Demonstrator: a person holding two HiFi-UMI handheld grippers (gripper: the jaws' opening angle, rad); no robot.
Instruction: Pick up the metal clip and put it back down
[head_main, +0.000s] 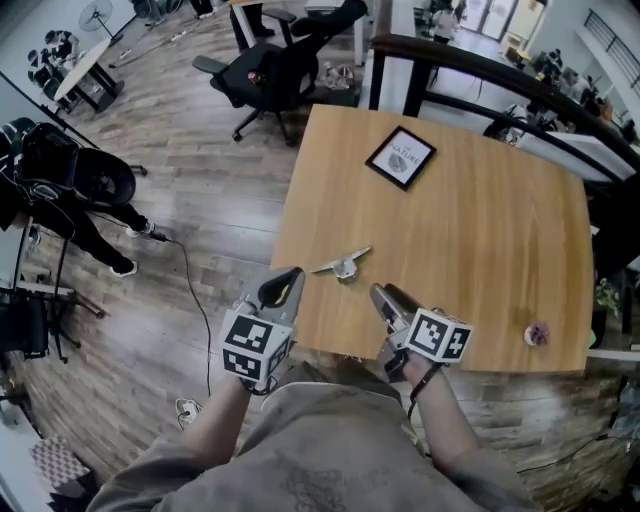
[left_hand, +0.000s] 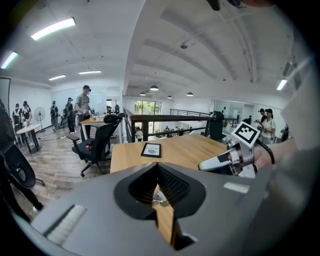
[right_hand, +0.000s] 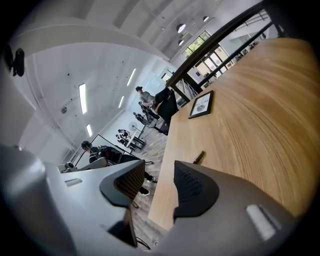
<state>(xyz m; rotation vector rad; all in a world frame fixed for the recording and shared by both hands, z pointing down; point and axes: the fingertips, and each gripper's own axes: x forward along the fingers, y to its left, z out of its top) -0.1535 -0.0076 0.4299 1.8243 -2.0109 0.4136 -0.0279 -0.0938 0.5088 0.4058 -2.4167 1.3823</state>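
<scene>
Metal clip lying flat on the table, 1 o'clock off the left gripper, 11 o'clock off the right gripper, outside both. Left jaws pinched together, right jaws apart.

1. The left gripper is held low in front of the body and points forward and slightly to the right. Its marker cube sits just behind the jaws.
2. In the left gripper view, its jaws are drawn together at the tips, leaving only a thin slit behind them, and they clamp nothing.
3. The right gripper points forward and to the left, so the two tips angle towards each other but remain apart. Its marker cube faces up.
4. In the right gripper view, its jaws stand apart with nothing between the pads.
5. Both forearms, the left forearm and the right forearm, are bare and reach forward from the torso.
</scene>
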